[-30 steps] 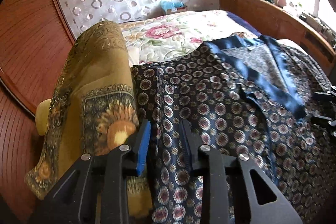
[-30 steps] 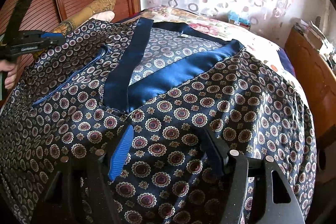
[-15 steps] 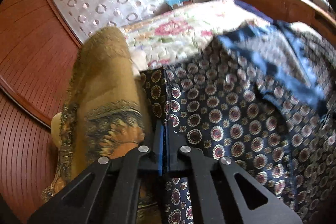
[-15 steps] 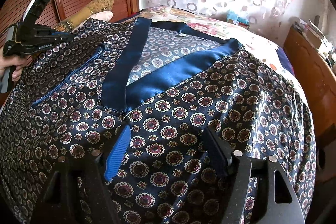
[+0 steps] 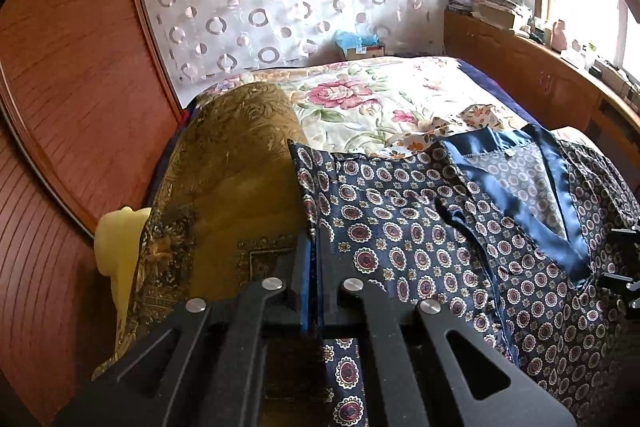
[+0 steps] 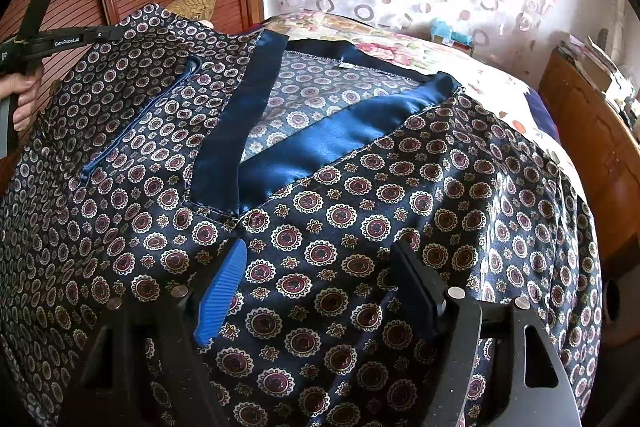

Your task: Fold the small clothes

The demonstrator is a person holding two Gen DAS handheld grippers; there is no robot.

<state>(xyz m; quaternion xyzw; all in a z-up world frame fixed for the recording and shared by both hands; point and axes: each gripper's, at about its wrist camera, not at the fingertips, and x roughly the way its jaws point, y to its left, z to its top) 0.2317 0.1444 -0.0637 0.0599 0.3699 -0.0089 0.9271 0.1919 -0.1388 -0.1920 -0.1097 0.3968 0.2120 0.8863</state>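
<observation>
A navy satin top (image 5: 400, 227) with round medallion print and a plain blue collar band (image 6: 320, 143) lies spread on the bed. My left gripper (image 5: 311, 247) is shut on its left edge, and the fabric there is raised off the bed. From the right wrist view that gripper (image 6: 100, 34) is at the far left, pinching the lifted edge, with a hand (image 6: 24, 99) on its handle. My right gripper (image 6: 320, 247) stands open wide just over the top's front panel (image 6: 320, 207), below the collar's V. Nothing is pinched between its fingers.
A gold patterned cushion (image 5: 224, 187) with yellow foam (image 5: 116, 251) showing lies left of the top. A floral bedspread (image 5: 360, 99) stretches beyond. Wooden panelling (image 5: 60, 107) rises on the left, and a cluttered wooden cabinet (image 5: 520, 67) runs along the right.
My left gripper closed on the top's left edge, then rose and drew it upward. The right gripper kept its place, its jaws spreading slightly wider.
</observation>
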